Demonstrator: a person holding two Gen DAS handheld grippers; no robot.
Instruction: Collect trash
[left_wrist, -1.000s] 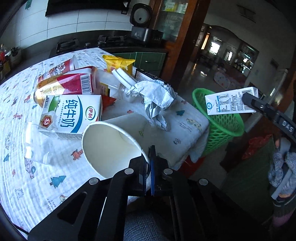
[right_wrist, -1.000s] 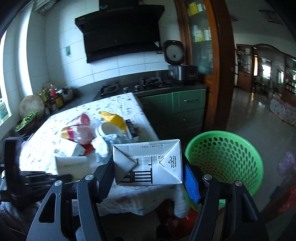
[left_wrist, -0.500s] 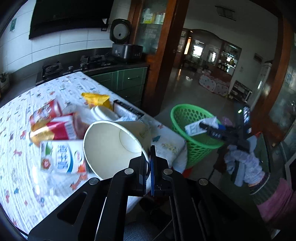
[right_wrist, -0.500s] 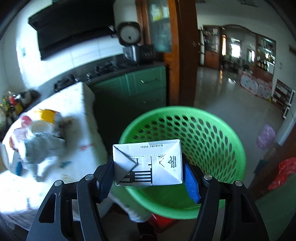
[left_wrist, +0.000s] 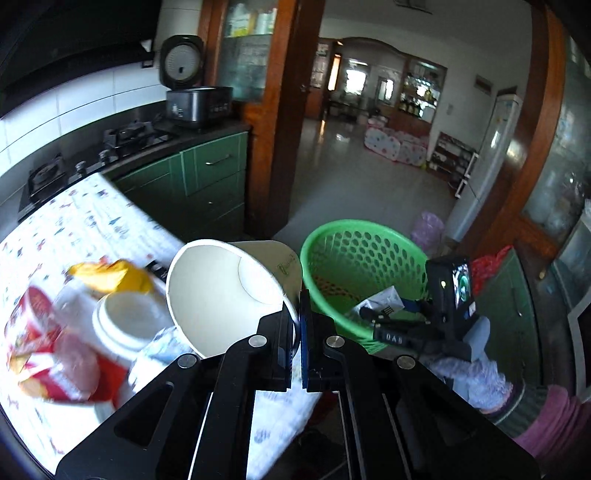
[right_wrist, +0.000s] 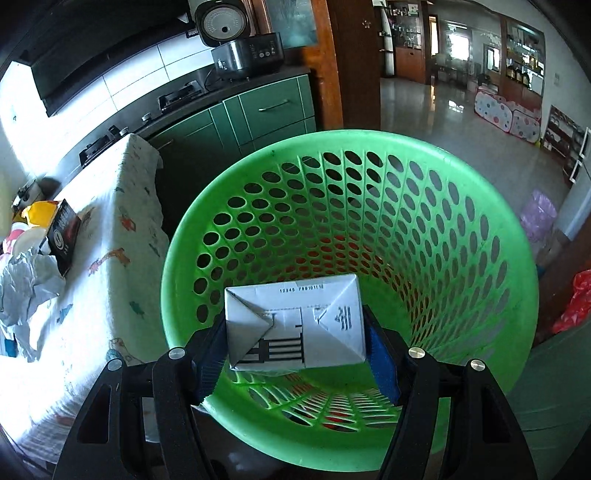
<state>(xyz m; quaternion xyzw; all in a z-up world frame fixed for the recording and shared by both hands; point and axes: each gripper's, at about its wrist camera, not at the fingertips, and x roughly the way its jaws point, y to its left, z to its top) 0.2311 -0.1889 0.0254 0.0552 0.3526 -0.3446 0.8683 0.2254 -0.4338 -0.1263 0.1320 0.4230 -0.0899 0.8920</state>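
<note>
Movement since a second ago: the right gripper (right_wrist: 295, 354) has carried its white folded milk carton (right_wrist: 295, 325) away from the cloth-covered table (right_wrist: 110, 221) and now holds it over the open mouth of the green perforated plastic basket (right_wrist: 461, 229). Its jaws clamp the carton's two sides. The left gripper (left_wrist: 297, 332) has lifted off the table, jaws pinched on the rim of the white paper cup (left_wrist: 229, 291), beside the basket.

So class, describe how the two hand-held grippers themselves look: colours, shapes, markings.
Each hand-held gripper, left and right, is matte black plastic with silver screw heads, cut-out slots and blue finger pads. The left view shows white "DAS" lettering on the right one, whose holder wears a pink sleeve.
</note>
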